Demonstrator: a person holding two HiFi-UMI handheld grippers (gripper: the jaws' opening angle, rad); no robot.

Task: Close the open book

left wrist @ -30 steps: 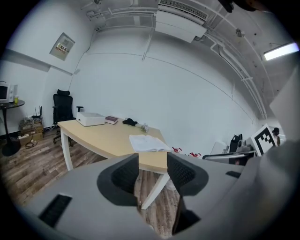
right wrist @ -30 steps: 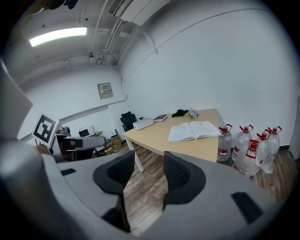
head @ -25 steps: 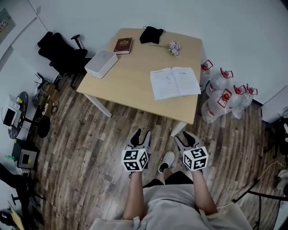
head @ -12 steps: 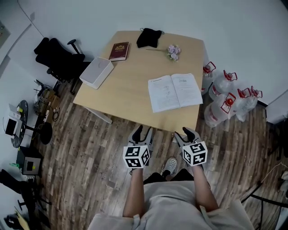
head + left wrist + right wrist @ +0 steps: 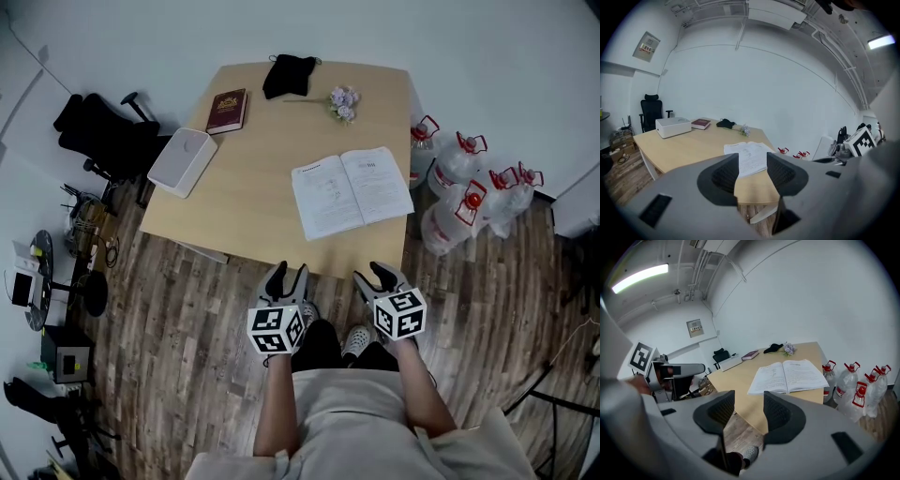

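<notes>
An open book (image 5: 351,189) with white pages lies flat near the front right corner of the light wood table (image 5: 253,178); it also shows in the left gripper view (image 5: 747,154) and the right gripper view (image 5: 790,374). My left gripper (image 5: 286,276) and right gripper (image 5: 377,275) hover side by side just short of the table's near edge, above the floor. Both stand open with nothing between their jaws. The left gripper (image 5: 752,168) and the right gripper (image 5: 749,409) both point toward the book from a distance.
On the table are a white box (image 5: 182,160), a closed dark red book (image 5: 226,111), a black pouch (image 5: 287,74) and a small flower sprig (image 5: 341,101). Several water jugs (image 5: 464,183) stand right of the table. A black chair (image 5: 98,136) and cluttered gear sit at the left.
The person has stepped closer to the table; both grippers have advanced together toward its near edge. Their jaws stay equally wide.
</notes>
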